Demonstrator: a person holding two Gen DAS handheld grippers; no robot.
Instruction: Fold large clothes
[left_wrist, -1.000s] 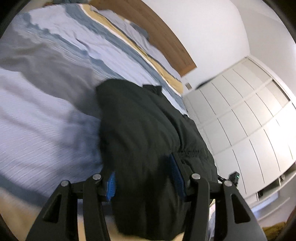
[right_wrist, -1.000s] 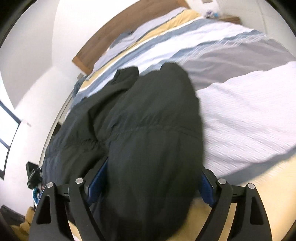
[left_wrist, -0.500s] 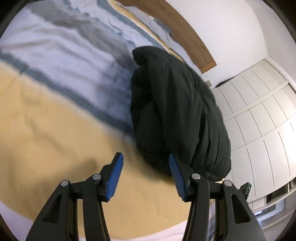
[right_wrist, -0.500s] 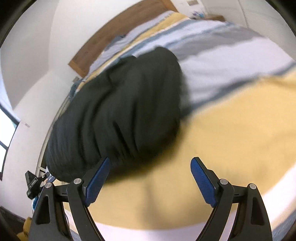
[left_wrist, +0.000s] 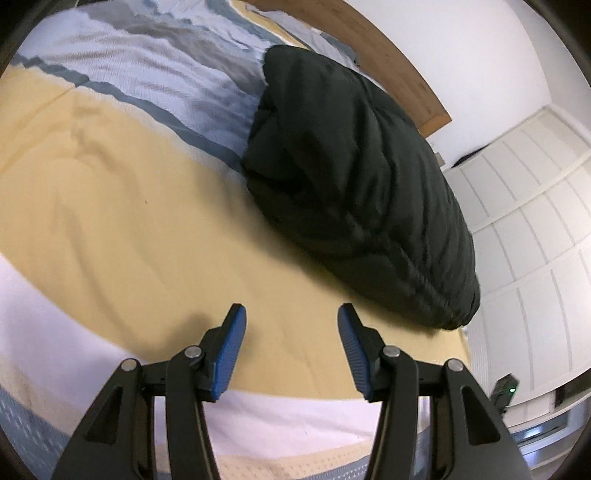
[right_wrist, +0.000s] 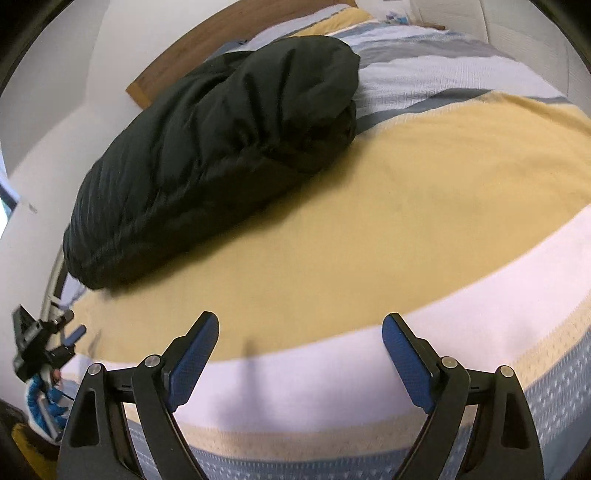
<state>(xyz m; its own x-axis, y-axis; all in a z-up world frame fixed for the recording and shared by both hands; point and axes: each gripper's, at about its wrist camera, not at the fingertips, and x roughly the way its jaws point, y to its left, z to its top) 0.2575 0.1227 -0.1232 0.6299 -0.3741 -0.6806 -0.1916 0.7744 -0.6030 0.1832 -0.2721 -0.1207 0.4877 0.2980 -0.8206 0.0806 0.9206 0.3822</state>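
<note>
A large black padded jacket (left_wrist: 354, 177) lies folded in a thick bundle on the striped bedspread (left_wrist: 110, 206); it also shows in the right wrist view (right_wrist: 218, 147). My left gripper (left_wrist: 291, 328) is open and empty, held above the yellow stripe, apart from the jacket's near edge. My right gripper (right_wrist: 299, 339) is open wide and empty over the bed's white and yellow bands (right_wrist: 406, 229), well short of the jacket. The left gripper also shows small at the left edge of the right wrist view (right_wrist: 40, 347).
A wooden headboard (left_wrist: 369, 48) runs behind the bed. White wardrobe doors (left_wrist: 528, 236) stand to the right of the bed in the left wrist view. A white wall (right_wrist: 55, 92) is beyond the jacket in the right wrist view.
Both grippers have let go of the jacket and pulled back toward the foot of the bed. The jacket now rests folded on the bedspread, farther from both grippers.
</note>
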